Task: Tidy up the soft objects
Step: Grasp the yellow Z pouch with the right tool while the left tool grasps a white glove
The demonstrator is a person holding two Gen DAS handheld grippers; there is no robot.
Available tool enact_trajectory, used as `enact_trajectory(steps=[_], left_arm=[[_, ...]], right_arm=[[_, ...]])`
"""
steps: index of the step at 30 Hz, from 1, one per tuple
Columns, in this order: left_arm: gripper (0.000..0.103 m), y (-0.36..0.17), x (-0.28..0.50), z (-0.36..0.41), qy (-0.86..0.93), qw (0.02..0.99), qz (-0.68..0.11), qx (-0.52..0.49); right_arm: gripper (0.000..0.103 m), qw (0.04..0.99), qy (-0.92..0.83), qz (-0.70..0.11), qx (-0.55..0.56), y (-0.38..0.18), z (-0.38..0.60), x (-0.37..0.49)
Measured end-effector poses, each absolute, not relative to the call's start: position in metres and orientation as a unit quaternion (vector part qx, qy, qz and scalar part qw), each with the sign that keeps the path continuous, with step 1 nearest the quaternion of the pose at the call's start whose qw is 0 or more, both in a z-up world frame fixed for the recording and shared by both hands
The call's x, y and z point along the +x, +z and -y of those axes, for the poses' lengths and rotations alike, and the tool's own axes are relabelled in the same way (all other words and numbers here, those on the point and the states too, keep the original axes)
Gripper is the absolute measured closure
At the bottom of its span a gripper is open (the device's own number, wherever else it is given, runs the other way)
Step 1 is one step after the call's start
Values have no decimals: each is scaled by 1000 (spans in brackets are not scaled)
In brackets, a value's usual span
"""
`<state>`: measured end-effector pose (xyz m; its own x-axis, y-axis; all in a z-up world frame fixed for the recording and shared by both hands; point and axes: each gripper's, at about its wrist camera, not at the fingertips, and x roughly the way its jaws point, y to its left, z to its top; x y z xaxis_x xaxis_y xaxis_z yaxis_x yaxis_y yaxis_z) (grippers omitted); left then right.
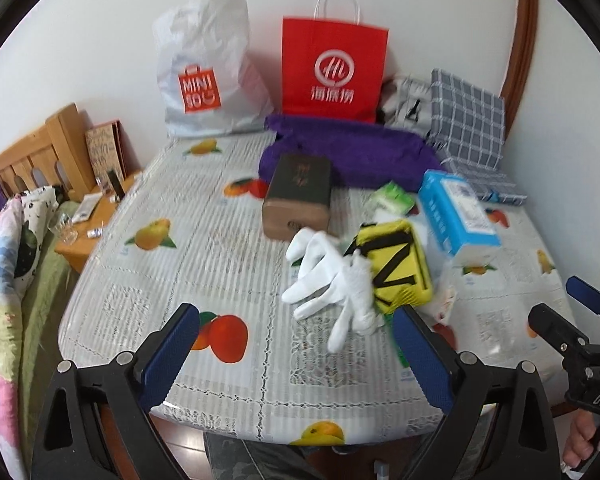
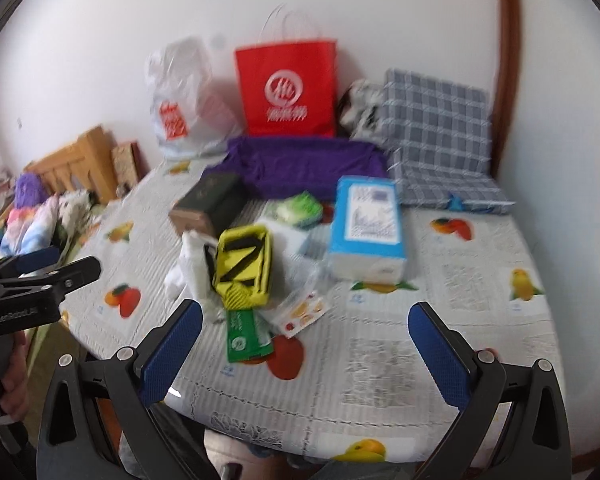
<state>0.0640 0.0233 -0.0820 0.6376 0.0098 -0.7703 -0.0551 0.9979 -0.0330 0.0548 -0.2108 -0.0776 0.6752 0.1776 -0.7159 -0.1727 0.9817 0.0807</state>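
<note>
Both hand-held grippers, left (image 1: 296,344) and right (image 2: 305,342), spread and empty over fruit-print counter (image 1: 204,264); white gloves (image 1: 332,280) mid-counter touching yellow pouch (image 1: 396,264); bags against white wall, bed left.

Glossy plastic tablecloth (image 1: 228,264) printed with fruit and lace. Soft white cloth gloves (image 1: 328,280), matt. Fuzzy purple towel (image 1: 352,148) at far side. Smooth red paper bag (image 1: 334,68), crinkled shiny plastic bag (image 1: 208,76) to its left. Checked woven cushion (image 1: 468,120) far right. Varnished wood headboard (image 1: 56,148) left. Textured blue pads (image 2: 172,352) on matt black gripper arms.
</note>
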Motion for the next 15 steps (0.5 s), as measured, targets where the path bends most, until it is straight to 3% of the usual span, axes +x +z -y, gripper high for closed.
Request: enact_trajectory(steps=[15], left_arm=[[6, -136, 95, -72, 30, 883, -465, -61]], right_arm=[[6, 882, 148, -447, -1, -156, 156, 136]])
